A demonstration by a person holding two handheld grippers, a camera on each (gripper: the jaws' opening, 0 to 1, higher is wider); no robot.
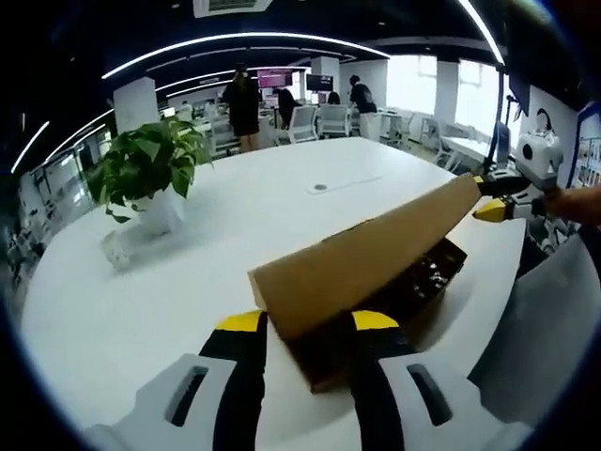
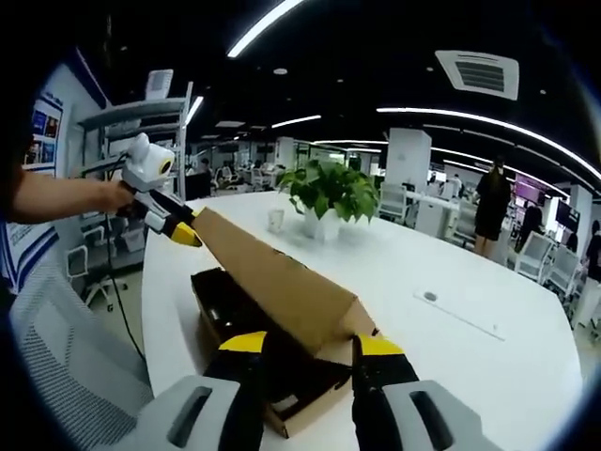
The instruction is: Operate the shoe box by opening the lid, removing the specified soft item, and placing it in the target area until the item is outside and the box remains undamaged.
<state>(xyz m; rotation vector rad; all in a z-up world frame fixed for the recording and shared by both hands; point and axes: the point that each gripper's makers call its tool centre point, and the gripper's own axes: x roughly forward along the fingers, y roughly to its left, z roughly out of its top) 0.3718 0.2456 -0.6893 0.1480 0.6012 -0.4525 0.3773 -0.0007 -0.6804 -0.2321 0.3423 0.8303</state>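
Cardboard lid (image 1: 366, 258) is raised and tilted over the dark shoe box (image 2: 246, 324) on the white table (image 1: 141, 310). My left gripper (image 1: 308, 321) and right gripper (image 2: 310, 343) each pinch one end of it, so it stays lifted and level. The soft item probably lies inside.

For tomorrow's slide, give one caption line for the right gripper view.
Both grippers lift the cardboard lid off the open shoe box on a white table near a potted plant.
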